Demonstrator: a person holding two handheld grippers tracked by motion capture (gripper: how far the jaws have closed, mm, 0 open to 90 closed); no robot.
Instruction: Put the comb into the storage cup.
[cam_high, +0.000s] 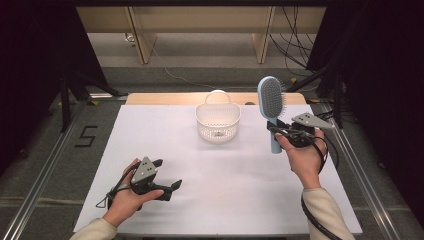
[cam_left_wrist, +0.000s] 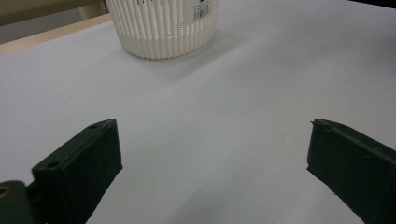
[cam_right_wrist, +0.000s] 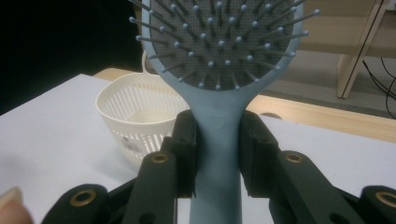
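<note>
The right tool is clenched on the handle of a light blue hairbrush, holding it upright above the right side of the white bench, its bristled head at the top and its handle end hanging below the jaws. Just to its left, a white slotted basket with a loop handle stands near the far edge of the bench. The left tool sits low over the near left part of the bench, well apart from the basket, jaws spread wide and grasping nothing.

Left claw wide apart, low; right claw clamped, raised.
</note>
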